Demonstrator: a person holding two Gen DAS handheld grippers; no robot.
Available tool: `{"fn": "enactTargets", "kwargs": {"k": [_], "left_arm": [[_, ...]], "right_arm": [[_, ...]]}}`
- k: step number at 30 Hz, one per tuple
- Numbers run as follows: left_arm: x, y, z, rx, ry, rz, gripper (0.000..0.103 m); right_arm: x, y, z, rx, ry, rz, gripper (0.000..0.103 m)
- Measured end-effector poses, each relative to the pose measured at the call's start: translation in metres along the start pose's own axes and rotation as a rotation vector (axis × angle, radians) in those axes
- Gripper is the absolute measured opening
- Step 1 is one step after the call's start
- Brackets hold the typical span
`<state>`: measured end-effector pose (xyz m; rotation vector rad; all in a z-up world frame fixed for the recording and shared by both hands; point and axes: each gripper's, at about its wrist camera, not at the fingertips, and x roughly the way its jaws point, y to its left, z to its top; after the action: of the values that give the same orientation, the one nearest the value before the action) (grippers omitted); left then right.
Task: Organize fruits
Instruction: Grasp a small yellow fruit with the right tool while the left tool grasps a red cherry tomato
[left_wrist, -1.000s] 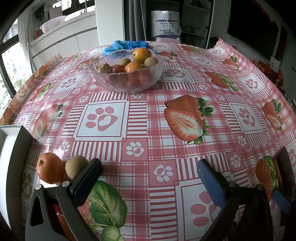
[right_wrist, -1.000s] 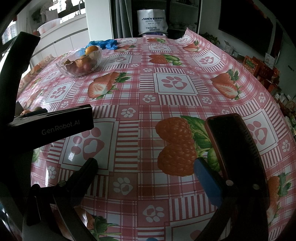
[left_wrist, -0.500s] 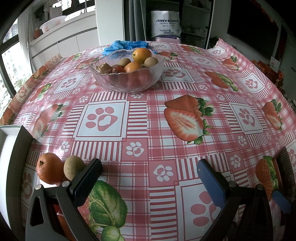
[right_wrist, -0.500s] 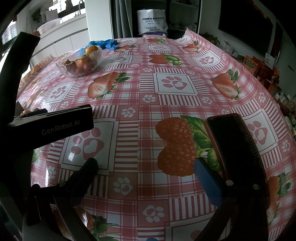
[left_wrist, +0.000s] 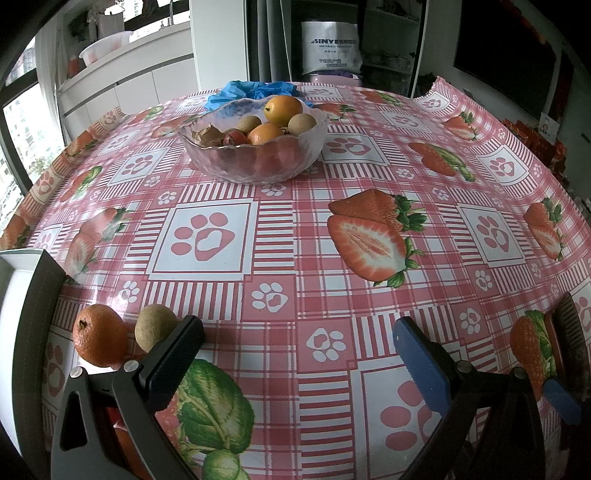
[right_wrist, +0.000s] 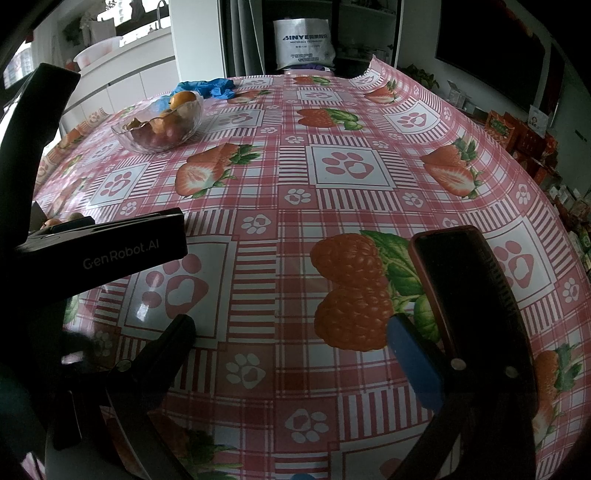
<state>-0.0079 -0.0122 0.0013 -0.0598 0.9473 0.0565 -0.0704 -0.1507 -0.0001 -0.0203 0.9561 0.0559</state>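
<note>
A glass bowl (left_wrist: 255, 155) holding several oranges and brown fruits stands at the far middle of the table; the right wrist view shows the bowl (right_wrist: 159, 125) at far left. An orange (left_wrist: 99, 341) and a brown round fruit (left_wrist: 154, 327) lie side by side on the cloth, just left of my left gripper's black finger. My left gripper (left_wrist: 297, 345) is open with only tablecloth between its fingers. My right gripper (right_wrist: 290, 349) is also open and holds nothing. A dark phone-like slab (right_wrist: 461, 284) lies by its blue finger.
A blue crumpled cloth (left_wrist: 255, 90) lies behind the bowl. A white and grey object (left_wrist: 26, 314) stands at the table's left edge. The left gripper's body (right_wrist: 99, 247) fills the left of the right wrist view. Shelves and a white bag stand beyond the table.
The brown fruit beside the orange has shifted a little on the cloth. Both grippers hold the same pose.
</note>
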Motion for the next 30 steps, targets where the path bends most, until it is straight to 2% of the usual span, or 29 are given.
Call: {"fn": "enactTargets", "kwargs": {"k": [4,7,9,11,13,16,19,22,24,27,30], "left_arm": [[0.001,-0.001,0.001,0.003,0.004,0.003,0.103],[0.001,0.002,0.012,0.002,0.088,-0.007,0.103],[-0.023,0.009,0.015,-0.017,0.043,-0.041,0.103],[-0.062,0.019,0.013,0.009,-0.060,-0.058,0.103],[-0.093,0.030,0.007,0.038,-0.124,-0.074,0.103],[-0.125,0.054,-0.015,0.068,-0.129,-0.101,0.103],[-0.139,0.084,-0.050,0.066,-0.067,-0.114,0.103],[-0.145,0.108,-0.089,0.038,-0.018,-0.085,0.103],[-0.147,0.127,-0.115,0.001,0.014,-0.097,0.103],[-0.154,0.144,-0.146,-0.027,0.036,-0.082,0.103],[-0.162,0.150,-0.161,-0.002,0.038,-0.043,0.103]], "right_arm": [[0.000,0.000,0.000,0.000,0.000,0.001,0.103],[0.000,0.000,0.000,0.000,0.000,0.001,0.103],[0.000,0.000,0.000,0.001,0.000,0.000,0.103],[0.001,0.000,0.000,0.001,0.001,-0.001,0.103],[0.001,0.000,0.001,-0.003,0.008,-0.001,0.103],[-0.001,-0.001,0.004,0.020,0.071,0.004,0.103],[-0.027,0.003,-0.009,0.046,0.040,0.115,0.103],[-0.060,0.030,-0.035,-0.039,0.009,0.213,0.103],[-0.075,0.049,-0.053,-0.089,0.005,0.261,0.103],[-0.088,0.078,-0.076,-0.158,0.010,0.308,0.103],[-0.095,0.107,-0.088,-0.231,0.004,0.327,0.103]]}}
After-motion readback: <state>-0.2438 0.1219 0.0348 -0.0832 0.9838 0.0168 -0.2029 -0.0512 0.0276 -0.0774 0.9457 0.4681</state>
